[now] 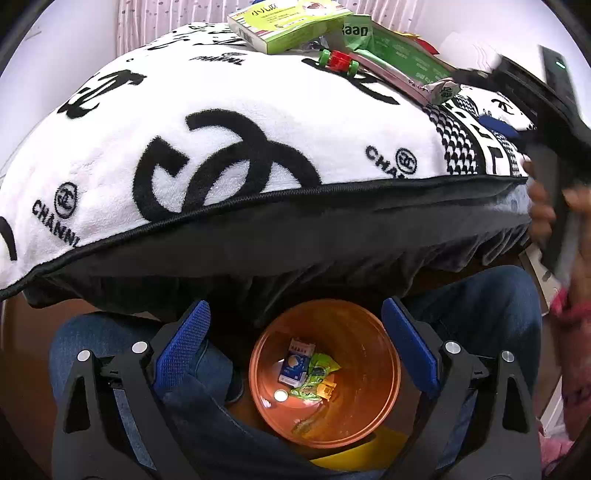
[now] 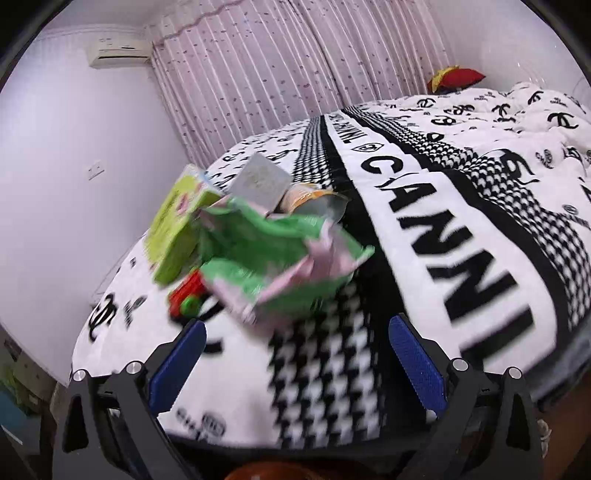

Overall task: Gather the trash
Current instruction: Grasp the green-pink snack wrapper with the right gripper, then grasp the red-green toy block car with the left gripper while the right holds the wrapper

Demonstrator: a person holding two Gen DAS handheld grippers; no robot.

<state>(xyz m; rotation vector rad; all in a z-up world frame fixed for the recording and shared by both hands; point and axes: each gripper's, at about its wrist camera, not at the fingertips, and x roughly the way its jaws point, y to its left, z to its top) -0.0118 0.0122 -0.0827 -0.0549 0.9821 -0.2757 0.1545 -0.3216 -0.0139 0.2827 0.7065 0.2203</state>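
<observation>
My left gripper (image 1: 295, 306) hangs open and empty over an orange bin (image 1: 373, 417) that stands between a person's knees. In the bin lie a blue and white carton (image 1: 293, 363) and green wrappers (image 1: 317, 376). My right gripper (image 2: 298, 321) is open and empty above the bed, short of a trash pile. That pile holds a light green box (image 2: 173, 236), a crumpled green and pink wrapper (image 2: 266, 254), a grey box (image 2: 258, 181) and a red and green toy (image 2: 186, 295). The left wrist view shows the same green box (image 1: 284, 26) and toy (image 1: 338, 61) at the far edge.
A white blanket with black logos (image 1: 229, 122) covers the bed, its dark edge overhanging the bin. Jeans-clad legs (image 1: 480, 302) flank the bin. At the right a blurred hand (image 1: 541, 210) holds a black tool. Curtains (image 2: 266, 66) and a red cushion (image 2: 458, 77) lie beyond.
</observation>
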